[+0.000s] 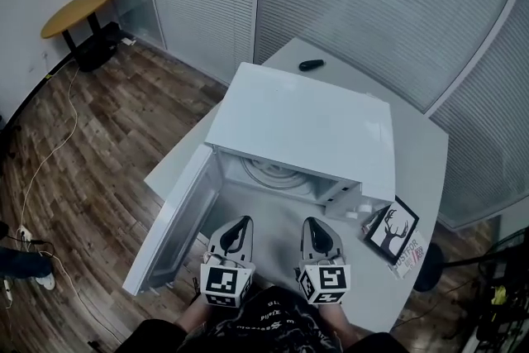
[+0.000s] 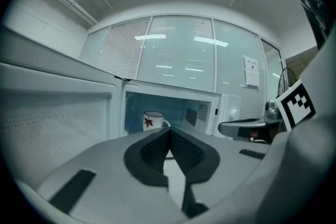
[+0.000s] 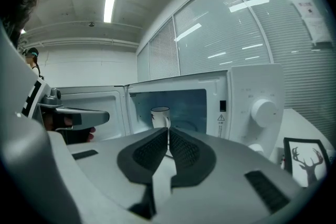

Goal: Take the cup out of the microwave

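Observation:
A white microwave stands on the table with its door swung open to the left. Inside, a white cup with a red leaf print stands on the turntable; the right gripper view shows the cup too, its handle facing right. From the head view the cup is hidden under the microwave's top. My left gripper and right gripper hover side by side in front of the opening, both shut with nothing between the jaws. Neither reaches the cavity.
A framed deer picture leans on the table right of the microwave, over a printed card. A black remote lies behind the oven. The control panel with a round knob sits right of the cavity. Wooden floor lies left.

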Demonstrator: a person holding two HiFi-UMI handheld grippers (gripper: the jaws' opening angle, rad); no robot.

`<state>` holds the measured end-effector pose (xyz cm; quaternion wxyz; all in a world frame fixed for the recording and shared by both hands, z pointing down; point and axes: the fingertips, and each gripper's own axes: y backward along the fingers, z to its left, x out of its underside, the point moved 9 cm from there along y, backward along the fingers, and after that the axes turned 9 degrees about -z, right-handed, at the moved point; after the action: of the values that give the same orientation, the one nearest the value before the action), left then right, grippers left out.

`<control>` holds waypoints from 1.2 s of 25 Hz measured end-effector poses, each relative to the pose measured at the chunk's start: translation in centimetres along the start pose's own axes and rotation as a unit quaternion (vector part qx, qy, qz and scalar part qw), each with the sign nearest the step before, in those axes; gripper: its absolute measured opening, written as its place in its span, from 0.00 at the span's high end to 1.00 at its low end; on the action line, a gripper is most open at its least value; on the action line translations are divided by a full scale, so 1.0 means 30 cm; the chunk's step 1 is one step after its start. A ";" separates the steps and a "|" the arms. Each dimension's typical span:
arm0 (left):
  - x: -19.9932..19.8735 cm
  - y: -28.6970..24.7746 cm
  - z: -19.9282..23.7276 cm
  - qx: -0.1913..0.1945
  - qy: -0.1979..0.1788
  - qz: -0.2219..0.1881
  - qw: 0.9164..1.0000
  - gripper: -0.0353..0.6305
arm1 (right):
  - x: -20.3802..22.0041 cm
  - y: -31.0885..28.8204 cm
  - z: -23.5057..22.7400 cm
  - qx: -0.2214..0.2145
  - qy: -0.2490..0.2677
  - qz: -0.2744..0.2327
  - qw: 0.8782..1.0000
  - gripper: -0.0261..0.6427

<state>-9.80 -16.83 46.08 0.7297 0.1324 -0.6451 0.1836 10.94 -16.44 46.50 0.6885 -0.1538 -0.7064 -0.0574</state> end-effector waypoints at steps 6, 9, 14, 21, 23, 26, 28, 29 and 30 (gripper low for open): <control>-0.003 -0.018 0.064 0.017 -0.001 0.001 1.000 0.94 | -0.001 -0.082 0.040 0.000 0.000 0.006 1.000 0.92; -0.006 -0.021 0.108 0.016 0.001 0.003 1.000 0.94 | -0.001 -0.126 0.059 -0.009 0.001 0.013 1.000 0.80; -0.010 -0.029 0.129 0.027 -0.001 0.001 1.000 0.94 | -0.001 -0.195 0.074 -0.012 -0.006 0.013 1.000 0.75; -0.003 -0.041 0.128 0.042 -0.006 0.003 0.999 0.94 | -0.006 -0.279 0.066 0.003 -0.019 0.012 1.000 0.72; -0.004 -0.045 0.125 0.045 -0.006 0.003 0.999 0.94 | -0.007 -0.300 0.062 0.004 -0.020 0.014 1.000 0.71; -0.003 -0.053 0.123 0.049 -0.006 0.003 0.999 0.94 | -0.008 -0.336 0.059 0.007 -0.019 0.014 1.000 0.71; -0.002 -0.056 0.122 0.050 -0.006 0.004 0.999 0.94 | -0.008 -0.360 0.059 0.007 -0.019 0.014 1.000 0.71; -0.001 -0.057 0.122 0.051 -0.006 0.004 0.999 0.94 | -0.008 -0.372 0.059 0.007 -0.018 0.014 1.000 0.71; -0.001 -0.057 0.122 0.051 -0.005 0.005 0.999 0.94 | -0.008 -0.383 0.059 0.007 -0.017 0.015 1.000 0.71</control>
<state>-12.31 -19.94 46.62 0.7180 0.1671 -0.6392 0.2190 5.85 -26.83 47.68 0.6780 -0.1606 -0.7162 -0.0396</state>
